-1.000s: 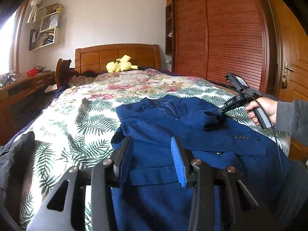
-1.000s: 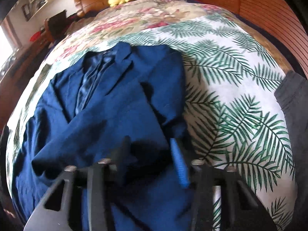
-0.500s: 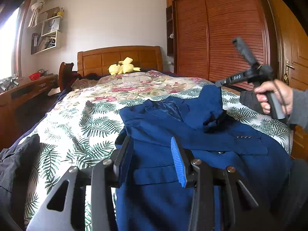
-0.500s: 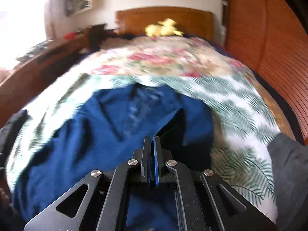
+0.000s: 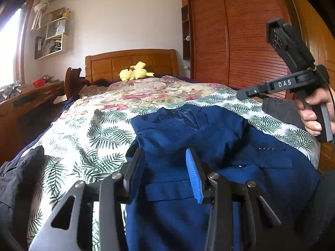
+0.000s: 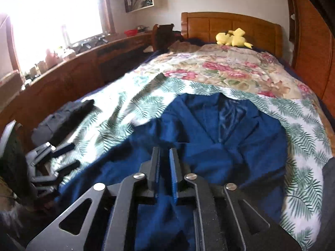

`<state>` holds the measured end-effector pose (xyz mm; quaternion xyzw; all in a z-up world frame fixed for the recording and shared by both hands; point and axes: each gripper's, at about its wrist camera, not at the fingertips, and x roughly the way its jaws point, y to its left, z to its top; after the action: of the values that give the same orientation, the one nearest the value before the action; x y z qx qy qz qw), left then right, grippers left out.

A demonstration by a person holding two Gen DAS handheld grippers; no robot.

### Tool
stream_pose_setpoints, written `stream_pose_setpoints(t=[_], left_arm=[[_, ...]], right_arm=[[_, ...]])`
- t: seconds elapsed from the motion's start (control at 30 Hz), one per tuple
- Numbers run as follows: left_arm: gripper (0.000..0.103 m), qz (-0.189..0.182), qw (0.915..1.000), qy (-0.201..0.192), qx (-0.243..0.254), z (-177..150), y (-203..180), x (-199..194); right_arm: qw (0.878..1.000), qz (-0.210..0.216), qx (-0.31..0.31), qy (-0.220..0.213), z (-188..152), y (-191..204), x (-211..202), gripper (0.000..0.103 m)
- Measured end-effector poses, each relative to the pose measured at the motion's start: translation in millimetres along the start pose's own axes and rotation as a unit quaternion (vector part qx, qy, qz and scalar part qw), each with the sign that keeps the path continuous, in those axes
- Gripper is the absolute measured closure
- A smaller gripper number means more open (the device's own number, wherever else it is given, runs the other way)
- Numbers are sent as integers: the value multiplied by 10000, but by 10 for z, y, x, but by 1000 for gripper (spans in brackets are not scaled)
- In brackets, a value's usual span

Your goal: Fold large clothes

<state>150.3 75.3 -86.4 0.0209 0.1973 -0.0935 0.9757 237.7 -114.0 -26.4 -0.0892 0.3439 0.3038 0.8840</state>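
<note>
A blue suit jacket (image 5: 209,144) lies face up on the leaf-print bedspread (image 5: 100,133), with its right sleeve folded across the chest. My left gripper (image 5: 165,173) is open and empty just above the jacket's lower left part. My right gripper (image 6: 165,175) hovers over the jacket (image 6: 219,138) with its jaws slightly apart and nothing between them. In the left wrist view the right gripper (image 5: 242,93) is raised above the bed's right side. The left gripper (image 6: 62,156) shows at the left in the right wrist view.
A dark garment (image 5: 18,177) lies at the bed's left edge and a grey one (image 5: 278,108) at the right edge. A yellow plush toy (image 5: 135,73) sits by the headboard. A wooden wardrobe (image 5: 240,41) stands right, a long desk (image 6: 73,67) left.
My right gripper carried the sleeve inward over the jacket, let it go, lifted away and turned left. The sleeve now lies flatter on the chest. My left gripper stayed open in place.
</note>
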Motion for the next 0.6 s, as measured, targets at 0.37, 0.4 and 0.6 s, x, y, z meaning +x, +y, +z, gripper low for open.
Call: stream_pose_setpoints(t=[0.37,0.4,0.6], left_arm=[[64,-116,9997,223,-28,-32,-34,166],[64,-139,9996,255,-46,-37,-43,187],[64,-315,9975,574,-246,-95,-97,377]], right_arm=[[9963,-726,284,356,-679,-555,102,77],[9959,-763,291,402,-747,-585,126,77],[9919,-998,330,718,-1194,-792,446,77]])
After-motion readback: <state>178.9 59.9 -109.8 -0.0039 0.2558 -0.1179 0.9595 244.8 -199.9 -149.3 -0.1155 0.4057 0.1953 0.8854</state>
